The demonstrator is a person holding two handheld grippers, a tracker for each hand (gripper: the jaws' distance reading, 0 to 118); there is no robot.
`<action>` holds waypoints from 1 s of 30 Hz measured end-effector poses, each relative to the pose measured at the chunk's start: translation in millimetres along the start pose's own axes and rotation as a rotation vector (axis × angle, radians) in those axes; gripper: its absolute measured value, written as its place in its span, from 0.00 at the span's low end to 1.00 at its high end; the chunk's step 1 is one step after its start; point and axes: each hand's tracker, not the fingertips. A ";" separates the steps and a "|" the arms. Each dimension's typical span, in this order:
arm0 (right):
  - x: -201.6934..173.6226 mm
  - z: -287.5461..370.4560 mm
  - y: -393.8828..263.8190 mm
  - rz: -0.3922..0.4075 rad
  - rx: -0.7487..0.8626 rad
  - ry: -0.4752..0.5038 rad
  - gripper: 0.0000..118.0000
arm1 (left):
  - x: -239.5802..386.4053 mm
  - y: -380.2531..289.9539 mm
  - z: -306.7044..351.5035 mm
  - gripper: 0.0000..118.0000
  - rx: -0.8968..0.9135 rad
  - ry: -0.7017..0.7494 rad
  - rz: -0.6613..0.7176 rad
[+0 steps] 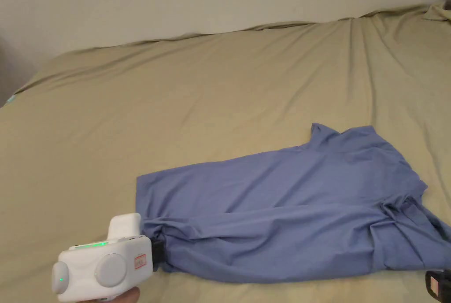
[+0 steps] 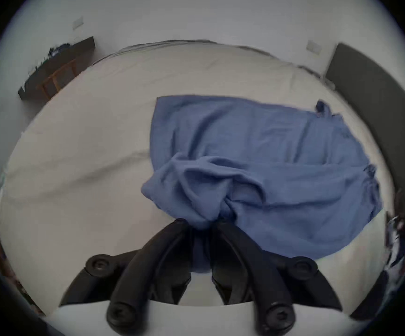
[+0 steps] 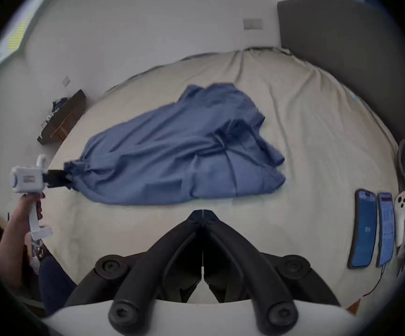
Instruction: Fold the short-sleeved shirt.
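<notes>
- Shirt (image 1: 286, 211), blue and short-sleeved, lies crumpled lengthwise on the near right part of the bed (image 1: 176, 97), hem to the left, collar and sleeves to the right.
- At its left end, the left gripper (image 2: 202, 225) pinches a bunched corner of the hem between both jaws, probably to tug the cloth flat before any fold.
- Farther right, the right gripper (image 3: 203, 214) hovers over bare sheet just near of the shirt, jaws pressed together on nothing; it seems to wait its turn.
- At the far right edge, two phones (image 3: 364, 229) and a white controller (image 3: 401, 210) lie, well apart from the shirt, though blurred.
</notes>
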 end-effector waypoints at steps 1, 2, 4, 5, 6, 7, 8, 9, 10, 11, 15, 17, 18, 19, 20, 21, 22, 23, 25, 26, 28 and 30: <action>3.4 -1.7 -2.0 -0.004 0.007 -0.002 0.02 | 3.4 -0.6 10.1 0.10 0.010 0.017 -0.023; 6.4 -3.1 -3.1 -0.006 0.011 -0.005 0.02 | 0.3 -0.7 22.3 0.10 0.039 0.038 -0.029; 14.0 -9.1 -0.8 0.000 0.032 -0.026 0.04 | -1.4 -3.3 41.3 0.10 0.087 0.025 0.030; 24.1 -15.0 1.7 0.027 0.036 -0.061 0.27 | -1.9 -5.1 47.3 0.10 0.089 -0.021 0.058; 30.6 -20.4 6.7 0.083 0.033 -0.105 0.73 | -6.5 -5.1 50.1 0.10 0.076 -0.045 0.070; 34.9 -27.6 12.1 0.117 0.012 -0.148 1.00 | -6.6 -6.4 52.5 0.10 0.065 -0.042 0.065; 40.8 -37.5 17.5 0.135 -0.024 -0.172 0.97 | -5.9 -7.4 54.3 0.10 0.063 -0.038 0.053; 48.5 -46.4 24.6 0.140 0.087 -0.148 0.98 | -4.5 -8.5 55.1 0.10 0.058 -0.035 0.035; 55.0 -63.7 32.3 0.122 0.031 -0.132 1.00 | -3.0 -8.7 57.2 0.10 0.059 -0.025 0.009; 60.3 -79.0 38.9 0.107 -0.021 -0.128 1.00 | -2.7 -9.3 56.9 0.10 0.053 -0.027 0.010; 84.2 -89.1 44.6 0.044 -0.127 -0.161 1.00 | -7.2 -8.9 54.0 0.10 0.028 -0.042 0.038; 84.5 -104.2 50.6 0.022 -0.142 -0.155 1.00 | -7.1 -9.3 53.5 0.10 0.018 -0.041 0.034; 82.4 -107.5 53.0 -0.002 -0.134 -0.140 0.98 | -9.5 -8.0 52.2 0.10 0.014 -0.038 0.026; 80.2 -107.1 55.0 -0.033 -0.121 -0.111 0.87 | -10.5 -7.9 51.6 0.10 0.009 -0.039 0.023; 77.0 -106.5 57.6 -0.033 -0.132 -0.101 0.70 | -11.4 -8.2 51.2 0.10 0.004 -0.038 0.019; 71.3 -108.0 59.9 -0.001 -0.149 -0.120 0.53 | -12.9 -8.5 50.5 0.10 -0.004 -0.038 0.016; 67.0 -107.1 61.2 0.068 -0.152 -0.130 0.39 | -17.2 -7.5 48.9 0.10 -0.010 -0.040 0.017; 67.5 -105.3 62.4 0.110 -0.152 -0.075 0.25 | -20.0 -7.6 47.9 0.10 -0.017 -0.044 0.023; 67.5 -95.4 63.8 0.094 -0.139 -0.081 0.16 | -25.2 -9.3 48.2 0.10 -0.034 -0.060 0.049; 69.7 -88.1 66.1 0.095 -0.138 -0.065 0.14 | -29.1 -8.6 48.5 0.10 -0.037 -0.071 0.055; 72.9 -63.0 68.8 0.094 -0.103 0.014 0.12 | -33.6 -9.7 54.8 0.10 -0.044 -0.100 0.063; 72.7 -40.6 67.0 0.148 -0.120 0.033 0.12 | -39.4 -9.6 61.2 0.10 -0.063 -0.117 0.051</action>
